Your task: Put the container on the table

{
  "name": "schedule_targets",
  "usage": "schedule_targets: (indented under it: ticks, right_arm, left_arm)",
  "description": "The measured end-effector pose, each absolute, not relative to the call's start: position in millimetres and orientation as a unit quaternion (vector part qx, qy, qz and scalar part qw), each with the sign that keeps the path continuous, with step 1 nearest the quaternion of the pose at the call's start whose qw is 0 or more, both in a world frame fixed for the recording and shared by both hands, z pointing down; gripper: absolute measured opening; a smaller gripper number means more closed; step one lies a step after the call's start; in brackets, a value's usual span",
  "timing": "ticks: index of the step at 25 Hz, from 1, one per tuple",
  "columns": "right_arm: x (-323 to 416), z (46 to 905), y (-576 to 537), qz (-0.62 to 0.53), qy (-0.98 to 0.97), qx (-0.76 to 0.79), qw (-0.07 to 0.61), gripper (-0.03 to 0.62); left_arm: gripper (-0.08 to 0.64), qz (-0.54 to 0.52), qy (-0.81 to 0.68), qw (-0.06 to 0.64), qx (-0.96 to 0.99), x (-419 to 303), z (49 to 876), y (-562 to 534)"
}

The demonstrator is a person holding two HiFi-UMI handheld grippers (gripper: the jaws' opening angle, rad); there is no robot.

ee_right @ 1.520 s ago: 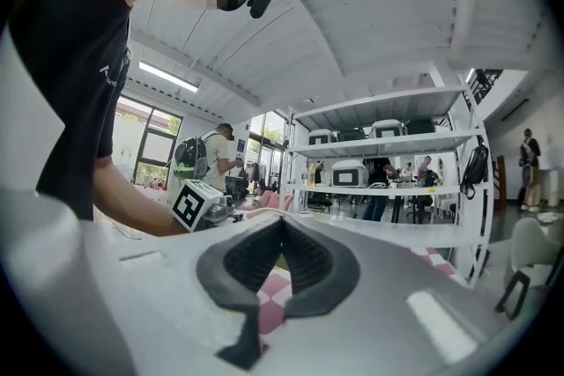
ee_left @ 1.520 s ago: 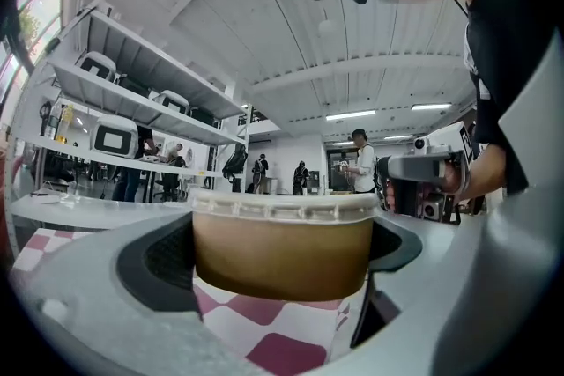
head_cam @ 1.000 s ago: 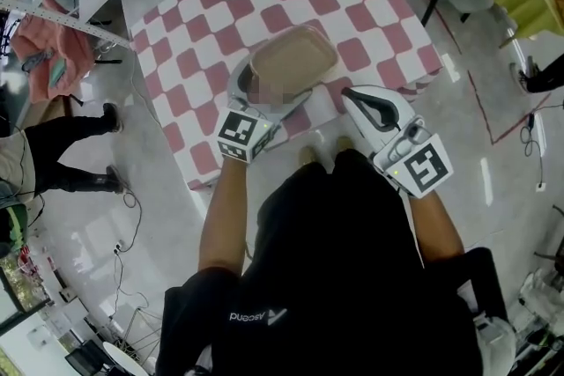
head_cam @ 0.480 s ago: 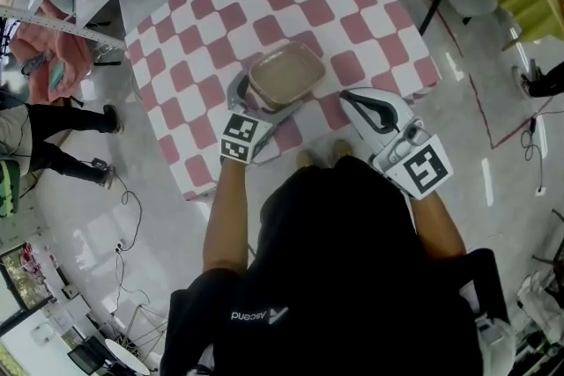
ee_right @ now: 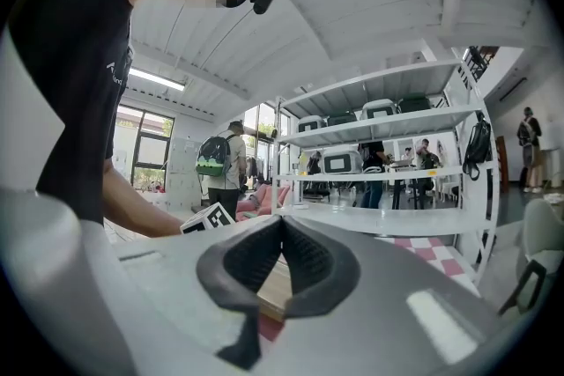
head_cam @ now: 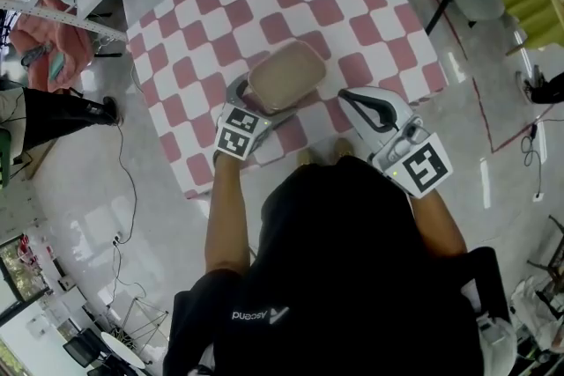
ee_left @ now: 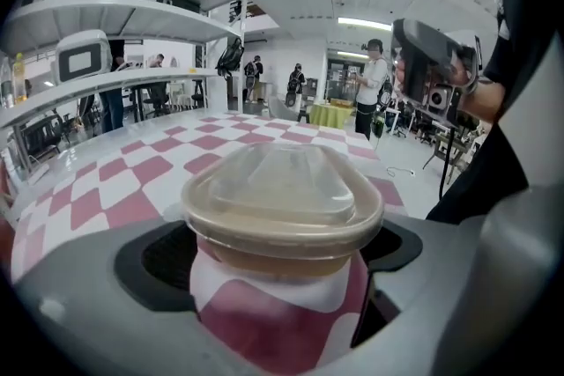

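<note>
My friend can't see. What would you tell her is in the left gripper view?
A tan container with a clear lid sits gripped between the left gripper's jaws, over a red-and-white checked table. White shelves stand at the left, and people stand far off.

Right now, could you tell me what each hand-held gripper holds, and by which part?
The left hand-held gripper holds the container by its body, one jaw on each side. The right hand-held gripper is shut on nothing.

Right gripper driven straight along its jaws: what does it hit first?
Most likely the container, held by the left gripper: the right gripper, jaws shut, points toward its near side. Depth is unclear, so the height may not match.
</note>
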State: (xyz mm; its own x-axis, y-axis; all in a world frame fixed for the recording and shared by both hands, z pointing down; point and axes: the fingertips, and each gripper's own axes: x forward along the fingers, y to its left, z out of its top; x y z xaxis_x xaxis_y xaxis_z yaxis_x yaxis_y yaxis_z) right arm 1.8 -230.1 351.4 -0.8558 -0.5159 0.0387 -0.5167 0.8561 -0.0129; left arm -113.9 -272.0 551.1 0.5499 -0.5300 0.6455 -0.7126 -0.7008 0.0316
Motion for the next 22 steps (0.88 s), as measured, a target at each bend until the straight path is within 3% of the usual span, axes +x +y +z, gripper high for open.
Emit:
schedule_targets:
  ticks: [6, 13, 20, 22]
  right_arm:
    - [-11.2, 356.1, -230.9, 0.01, -0.967, 0.254, 0.026, 0.003]
    - [-19.9, 364.9, -227.1, 0.012, -0.969, 0.241, 0.043, 0.003]
    - [-32.6, 367.0, -221.4, 0.013, -0.974, 0.224, 0.043, 0.003]
    - [-37.1, 365.8, -219.4, 0.013, -0.975, 0.218, 0.039, 0.003]
  left_arm:
    - [0.561, 0.372, -0.345, 0.166, 0.846, -128.7, 572.3, -257.5]
    - [0.573, 0.355, -0.367, 0.178, 0.841, -141.2, 568.8, -248.2]
    - [0.562, 0.171, -0.438, 0.087, 0.878, -144.9, 476.1, -250.3]
    - [0.53, 0.115, -0.446, 0.064, 0.885, -140.0, 446.2, -245.2]
